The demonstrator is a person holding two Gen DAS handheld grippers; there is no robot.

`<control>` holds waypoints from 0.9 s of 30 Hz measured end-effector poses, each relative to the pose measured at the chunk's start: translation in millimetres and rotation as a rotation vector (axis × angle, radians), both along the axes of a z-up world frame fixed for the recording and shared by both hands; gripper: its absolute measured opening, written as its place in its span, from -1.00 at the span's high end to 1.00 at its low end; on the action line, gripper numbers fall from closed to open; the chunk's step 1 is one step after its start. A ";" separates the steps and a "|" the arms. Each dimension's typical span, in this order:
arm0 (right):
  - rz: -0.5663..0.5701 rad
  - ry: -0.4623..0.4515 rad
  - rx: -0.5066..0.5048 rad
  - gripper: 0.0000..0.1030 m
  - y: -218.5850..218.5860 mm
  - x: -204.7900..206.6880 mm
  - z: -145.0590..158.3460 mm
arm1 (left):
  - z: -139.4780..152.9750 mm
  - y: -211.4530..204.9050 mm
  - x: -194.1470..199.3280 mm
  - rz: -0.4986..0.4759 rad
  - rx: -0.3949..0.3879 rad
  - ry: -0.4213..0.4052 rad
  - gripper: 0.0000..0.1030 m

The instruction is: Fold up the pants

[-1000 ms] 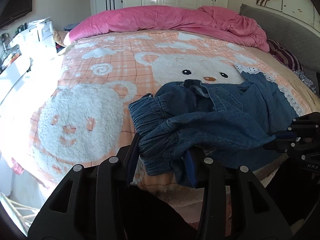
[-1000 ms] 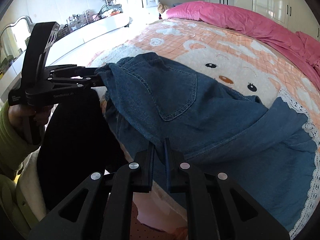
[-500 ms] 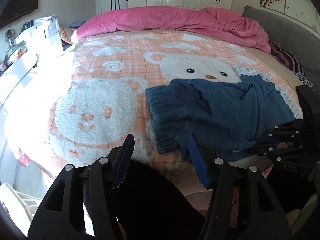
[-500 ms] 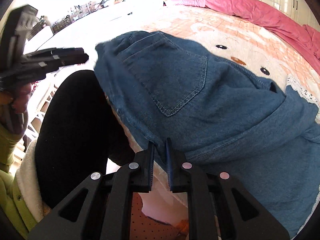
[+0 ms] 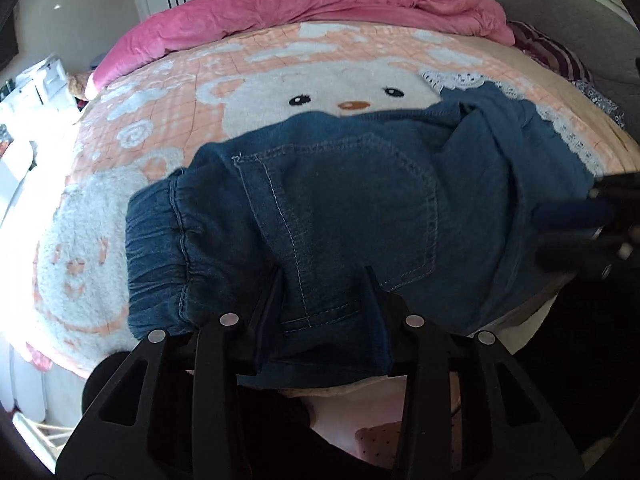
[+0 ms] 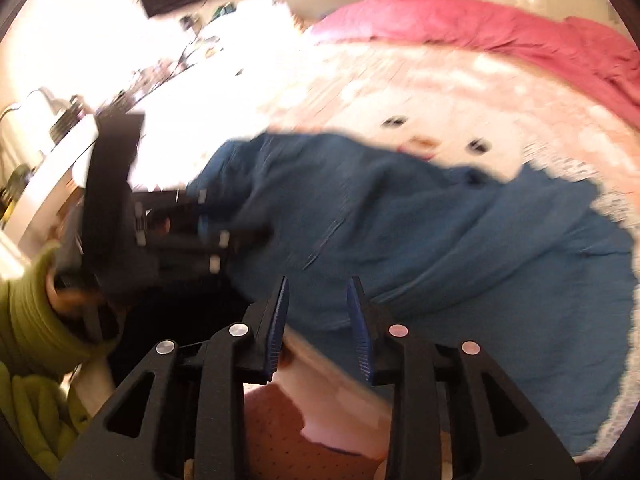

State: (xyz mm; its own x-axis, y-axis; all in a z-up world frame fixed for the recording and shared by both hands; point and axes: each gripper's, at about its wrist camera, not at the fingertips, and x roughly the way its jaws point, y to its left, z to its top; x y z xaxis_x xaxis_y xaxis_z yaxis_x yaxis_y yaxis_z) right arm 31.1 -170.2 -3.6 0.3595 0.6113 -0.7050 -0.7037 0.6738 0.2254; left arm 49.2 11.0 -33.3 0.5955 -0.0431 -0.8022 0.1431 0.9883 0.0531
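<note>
Blue denim pants lie across the near edge of the bed. Their elastic waistband is at the left and a back pocket faces up. My left gripper is at the near hem; its jaws are closing and denim fills the gap from pad to pad. In the blurred right wrist view the pants stretch away to the right. My right gripper is opening, its blue pads apart, with only the cloth's edge beyond the tips. The right gripper also shows blurred at the pants' right end.
The bed wears a pink bear-print blanket, with a pink duvet heaped at the far side. A lace edge runs along blue cloth at the right. A hand in a green sleeve holds the left gripper. A white desk stands at the left.
The left gripper let go of the bunched waistband, drew back, then came forward onto the near hem. The pants dropped and now lie flatter. The right gripper's jaws parted from the denim edge.
</note>
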 end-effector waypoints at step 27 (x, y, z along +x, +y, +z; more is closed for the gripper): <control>-0.341 -0.050 0.070 -0.27 -85.9 56.2 18.4 | 66.6 -21.2 -2.3 -0.096 -0.259 -0.107 -0.11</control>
